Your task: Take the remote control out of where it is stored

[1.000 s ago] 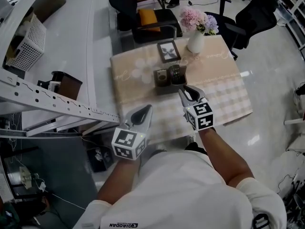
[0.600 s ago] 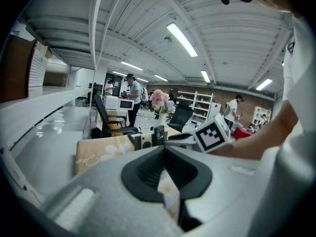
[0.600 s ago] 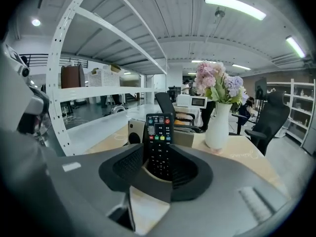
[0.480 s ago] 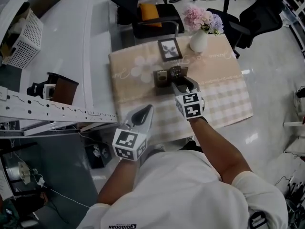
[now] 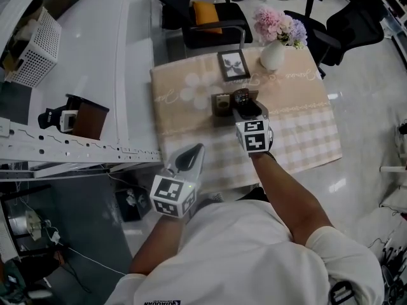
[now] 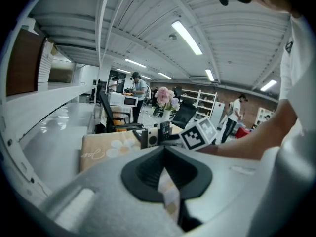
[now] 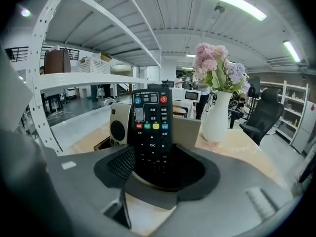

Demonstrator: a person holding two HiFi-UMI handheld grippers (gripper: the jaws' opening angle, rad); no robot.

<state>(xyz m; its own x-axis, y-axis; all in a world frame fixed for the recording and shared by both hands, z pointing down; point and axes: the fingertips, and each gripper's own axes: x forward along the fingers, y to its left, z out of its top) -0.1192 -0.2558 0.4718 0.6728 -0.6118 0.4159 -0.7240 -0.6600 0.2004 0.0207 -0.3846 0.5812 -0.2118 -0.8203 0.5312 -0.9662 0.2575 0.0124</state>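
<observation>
Step in hand: approach for the grasp. The right gripper (image 7: 158,168) is set at the remote (image 7: 150,125), which stands upright in the holder (image 7: 188,131) on the table (image 5: 299,110). Its jaws have just been opening and are spread wide. The remote's lower part is between them, not yet pinched. The left gripper (image 6: 165,174) is held back, clenched on nothing. Next, judged: the jaws are to be closed on the remote's sides, then lifted straight up so the holder is not dragged.

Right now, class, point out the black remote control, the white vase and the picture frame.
black remote control (image 7: 151,122): right gripper view, on its button face.
white vase (image 7: 217,120): right gripper view, on its body.
picture frame (image 5: 233,65): head view, on its middle.
</observation>
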